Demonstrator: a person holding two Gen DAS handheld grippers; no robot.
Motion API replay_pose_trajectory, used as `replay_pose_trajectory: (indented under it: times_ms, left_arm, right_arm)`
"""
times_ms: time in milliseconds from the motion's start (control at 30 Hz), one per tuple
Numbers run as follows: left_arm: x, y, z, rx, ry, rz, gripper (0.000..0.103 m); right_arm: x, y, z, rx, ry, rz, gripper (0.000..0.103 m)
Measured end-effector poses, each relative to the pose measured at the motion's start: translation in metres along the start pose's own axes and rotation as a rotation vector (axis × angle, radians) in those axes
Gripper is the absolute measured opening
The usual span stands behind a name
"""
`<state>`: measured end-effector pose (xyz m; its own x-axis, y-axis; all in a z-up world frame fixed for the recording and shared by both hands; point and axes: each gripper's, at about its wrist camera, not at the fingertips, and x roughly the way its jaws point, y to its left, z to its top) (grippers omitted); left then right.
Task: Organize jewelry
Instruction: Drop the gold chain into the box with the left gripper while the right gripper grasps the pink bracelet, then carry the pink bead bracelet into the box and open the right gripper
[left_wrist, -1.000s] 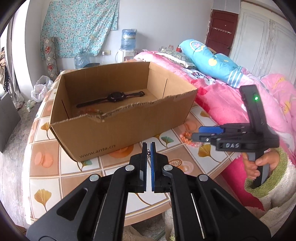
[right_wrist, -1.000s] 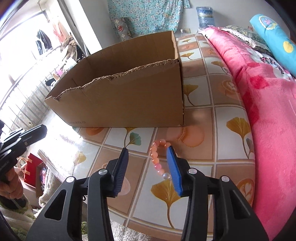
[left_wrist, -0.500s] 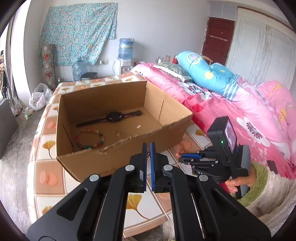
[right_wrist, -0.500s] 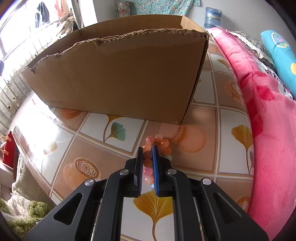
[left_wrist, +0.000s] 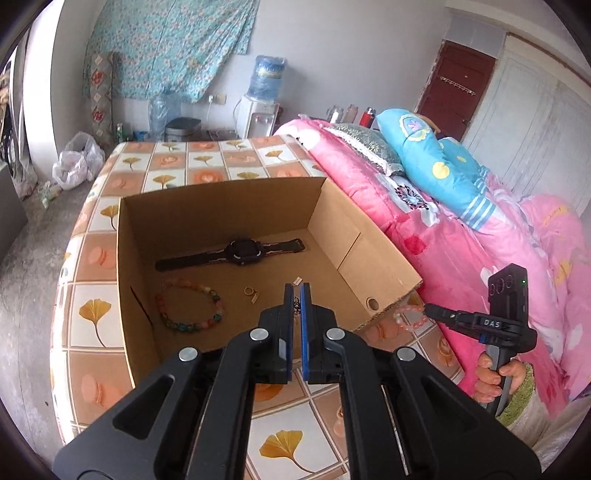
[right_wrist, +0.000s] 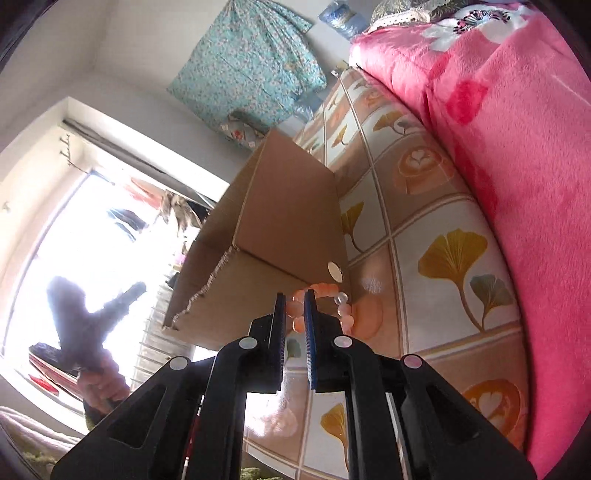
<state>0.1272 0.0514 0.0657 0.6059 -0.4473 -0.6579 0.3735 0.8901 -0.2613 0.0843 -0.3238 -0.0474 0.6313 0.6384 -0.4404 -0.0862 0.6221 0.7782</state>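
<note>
the pink bead bracelet (right_wrist: 325, 295), lying on the table a second ago, is now clamped in the right gripper (right_wrist: 294, 314) and lifted beside the cardboard box's (left_wrist: 376, 266) near right corner; the left gripper (left_wrist: 294, 306) is kept closed on a small chain (left_wrist: 295, 308) over the box.

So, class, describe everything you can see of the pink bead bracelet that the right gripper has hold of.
The pink bead bracelet is a loop of round, glossy beads, peach and pink with one clear bead. The right gripper is shut on one side of it; the rest arcs free beyond the fingertips. It is held just outside the cardboard box, near its corner, above the tiled tablecloth.
</note>
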Motion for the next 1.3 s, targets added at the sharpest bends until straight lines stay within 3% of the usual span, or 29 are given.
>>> replay_pose_trajectory:
  times_ms: [300, 533, 600, 633, 767, 900, 933, 1133, 1200, 1300]
  left_arm:
    - [0.069, 0.029, 0.008, -0.025, 0.241, 0.007, 0.003]
    - [0.101, 0.039, 0.005, -0.004, 0.399, 0.078, 0.004]
    - [0.103, 0.04, 0.004, -0.011, 0.431, 0.087, 0.015]
    - [0.102, 0.041, 0.004, -0.011, 0.426, 0.092, 0.022]
    - [0.086, 0.037, 0.004, -0.009, 0.357, 0.096, 0.031]
    - [0.058, 0.032, 0.004, -0.002, 0.237, 0.14, 0.038]
    - [0.049, 0.032, 0.003, -0.011, 0.2, 0.139, 0.043]
    - [0.003, 0.038, -0.005, -0.094, 0.039, 0.156, 0.064]
    - [-0.008, 0.039, -0.007, -0.097, 0.005, 0.177, 0.069]
    - [-0.021, 0.041, -0.009, -0.092, -0.027, 0.224, 0.075]
  right_arm:
    - [-0.026, 0.021, 0.047, -0.036, -0.127, 0.068, 0.01]
    - [-0.018, 0.062, 0.073, -0.145, -0.099, 0.106, 0.01]
    - [-0.012, 0.073, 0.079, -0.178, -0.077, 0.109, 0.01]
    - [-0.01, 0.078, 0.08, -0.192, -0.066, 0.111, 0.01]
    - [0.003, 0.105, 0.086, -0.266, -0.007, 0.113, 0.01]
    - [0.025, 0.129, 0.089, -0.345, 0.093, 0.067, 0.01]
    - [0.031, 0.132, 0.088, -0.362, 0.117, 0.05, 0.01]
    - [0.09, 0.143, 0.079, -0.485, 0.344, -0.161, 0.01]
    - [0.111, 0.142, 0.075, -0.533, 0.412, -0.268, 0.01]
    - [0.123, 0.14, 0.07, -0.609, 0.436, -0.416, 0.011]
